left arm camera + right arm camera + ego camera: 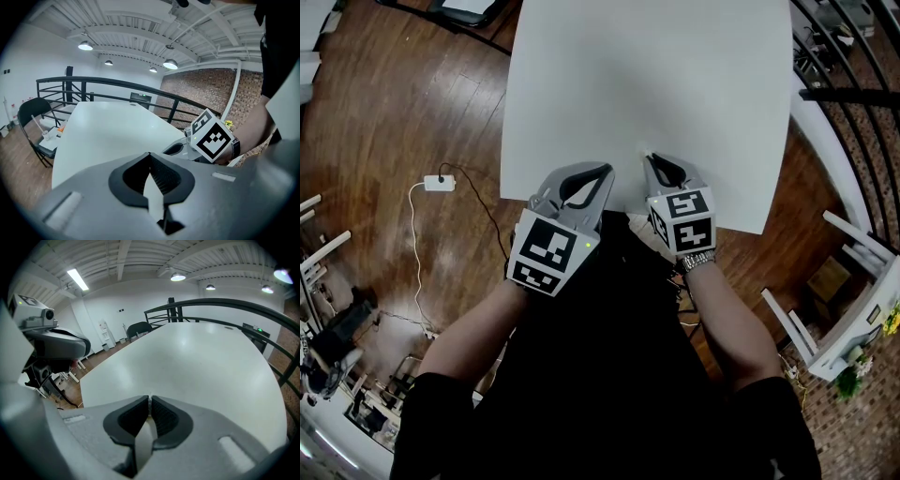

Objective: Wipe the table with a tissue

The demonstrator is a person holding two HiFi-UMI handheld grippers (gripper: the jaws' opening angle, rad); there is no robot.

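Two claws sit side by side at the near edge of the white bench, each held in one of the person's hands, forearms reaching out from a black top. The left claw is clenched, its dark ribbed pads meeting at the tips, and its own view shows only bare bench through the gap behind them. The right claw is just beside it, a little further onto the bench and pointing the same way. It is clenched too. In its own view a thin white sliver stands between the pad tips and pokes just above them; this looks like the tissue, though white on white makes it hard to pick out. From above, only a faint wisp shows at that claw's tip, right over the bench surface. Whether it touches the bench I can't tell.

Each claw carries a cube with black-and-white square markers, and a watch sits on the right wrist. The rest of the bench top is plain and glossy. Off to the left, a small white adapter lies on the wood floor with its cable trailing away. A black railing runs behind the far end of the bench, with a black chair at that end.
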